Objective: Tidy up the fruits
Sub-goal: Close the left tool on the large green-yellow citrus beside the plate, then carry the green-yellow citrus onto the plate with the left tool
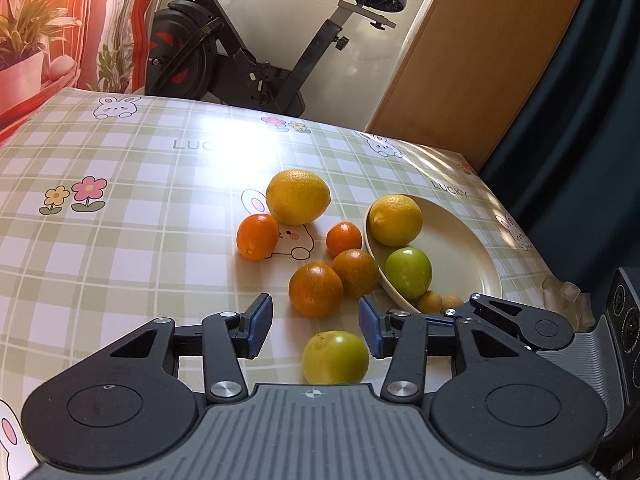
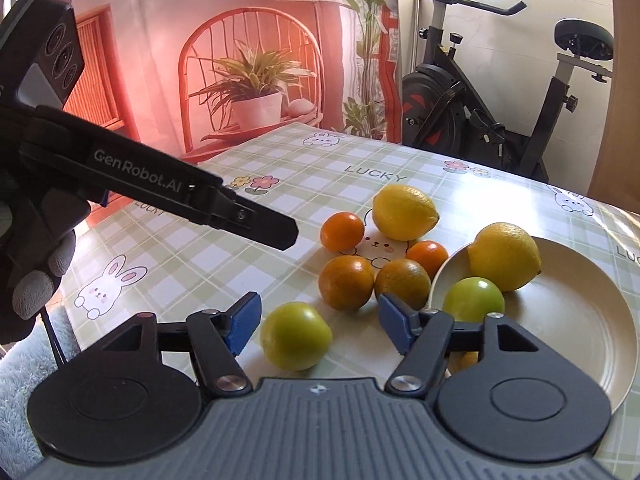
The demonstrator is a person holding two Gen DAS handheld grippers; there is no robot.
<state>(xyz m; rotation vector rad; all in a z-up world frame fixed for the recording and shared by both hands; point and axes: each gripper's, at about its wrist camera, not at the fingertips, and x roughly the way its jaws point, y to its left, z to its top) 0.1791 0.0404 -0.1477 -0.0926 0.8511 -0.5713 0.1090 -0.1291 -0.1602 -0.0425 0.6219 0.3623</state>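
Glossy checked tablecloth (image 1: 120, 240) bears round fruit; both grippers' jaws gape, clasping nothing.

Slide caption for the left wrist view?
Open left claw over a green fruit; plate holds lemon.

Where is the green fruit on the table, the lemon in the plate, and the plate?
green fruit on the table (image 2: 296, 336), right wrist view, middle of its skin
lemon in the plate (image 2: 505, 256), right wrist view, its front side
plate (image 2: 580, 344), right wrist view, bare inner floor

cream plate (image 2: 580, 320), green-checked tablecloth (image 1: 120, 240) — bunny print
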